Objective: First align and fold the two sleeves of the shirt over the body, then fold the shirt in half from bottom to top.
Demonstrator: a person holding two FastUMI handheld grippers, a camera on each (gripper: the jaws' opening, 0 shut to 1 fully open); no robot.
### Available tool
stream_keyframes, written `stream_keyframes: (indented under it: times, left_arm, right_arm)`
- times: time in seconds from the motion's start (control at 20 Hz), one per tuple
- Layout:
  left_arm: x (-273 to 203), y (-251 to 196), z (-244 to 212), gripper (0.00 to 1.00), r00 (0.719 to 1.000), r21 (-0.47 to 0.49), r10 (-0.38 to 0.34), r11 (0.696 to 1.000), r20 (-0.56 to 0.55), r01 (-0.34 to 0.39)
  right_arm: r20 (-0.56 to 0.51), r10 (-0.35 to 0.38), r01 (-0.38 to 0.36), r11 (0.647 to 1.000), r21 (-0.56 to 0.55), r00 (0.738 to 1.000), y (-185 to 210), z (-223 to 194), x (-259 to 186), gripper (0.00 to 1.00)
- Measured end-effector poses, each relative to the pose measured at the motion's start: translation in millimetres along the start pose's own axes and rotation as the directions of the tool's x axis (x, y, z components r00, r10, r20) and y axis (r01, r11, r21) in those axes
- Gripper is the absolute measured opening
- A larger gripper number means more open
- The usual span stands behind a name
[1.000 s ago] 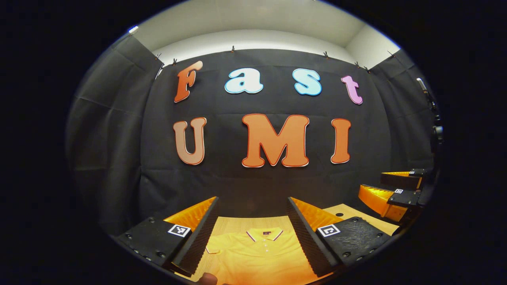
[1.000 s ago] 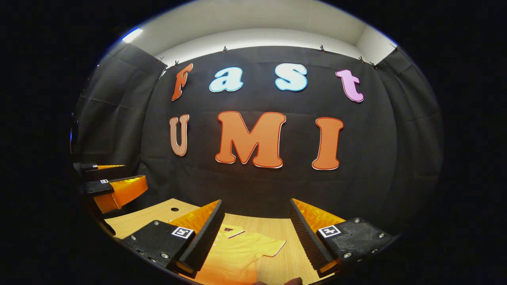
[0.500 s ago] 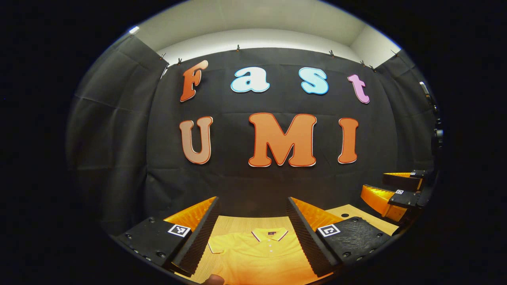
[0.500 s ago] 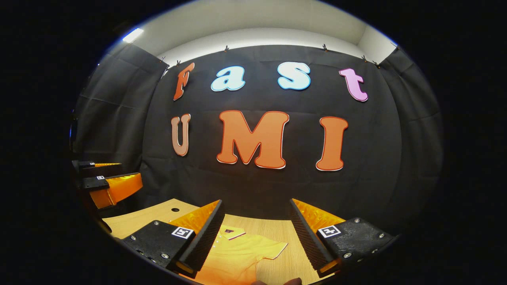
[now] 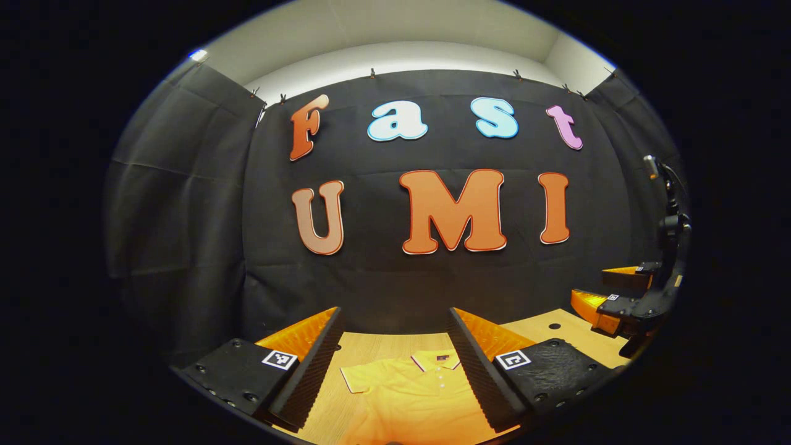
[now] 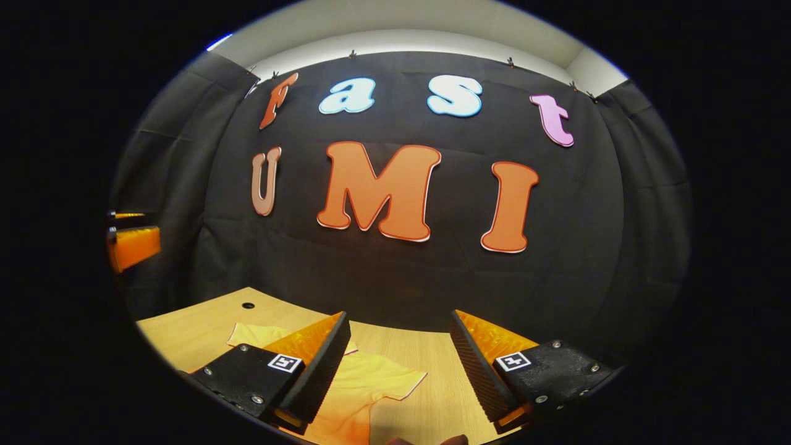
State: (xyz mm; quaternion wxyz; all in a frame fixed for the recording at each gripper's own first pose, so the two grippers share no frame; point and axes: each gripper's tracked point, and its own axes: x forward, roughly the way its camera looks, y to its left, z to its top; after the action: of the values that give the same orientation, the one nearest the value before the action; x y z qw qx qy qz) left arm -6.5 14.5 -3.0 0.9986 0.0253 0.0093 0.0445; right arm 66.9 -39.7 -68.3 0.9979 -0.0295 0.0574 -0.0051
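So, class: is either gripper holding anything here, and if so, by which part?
Nothing is held. Both the left gripper and right gripper are open above the shirt, which lies flat on the table.

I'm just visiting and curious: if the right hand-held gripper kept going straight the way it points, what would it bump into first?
Probably the black cloth wall. The right hand-held gripper points level above the wooden table, open, and the yellow shirt lies below its line. Depth is hard to judge.

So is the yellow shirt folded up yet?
Not yet. The shirt lies spread flat on the table, collar showing, and one sleeve sticks out sideways. Both tools are open, above it.
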Motion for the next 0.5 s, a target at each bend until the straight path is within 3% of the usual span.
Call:
stream_keyframes:
  times: [0.2, 0.5]
  left_arm:
    - [-8, 5, 9, 1.00, 0.999, 0.019, 0.030, 0.999, 0.019, -0.030]
    - [-18, 14, 9, 1.00, 0.995, 0.046, 0.095, 0.994, 0.014, -0.095]
  right_arm:
    - [-0.120, 0.001, -0.002, 1.000, -0.010, 0.993, -7, -49, 31, 0.98]
    - [-0.300, 0.033, -0.036, 0.999, -0.007, 0.953, -4, -114, 75, 0.96]
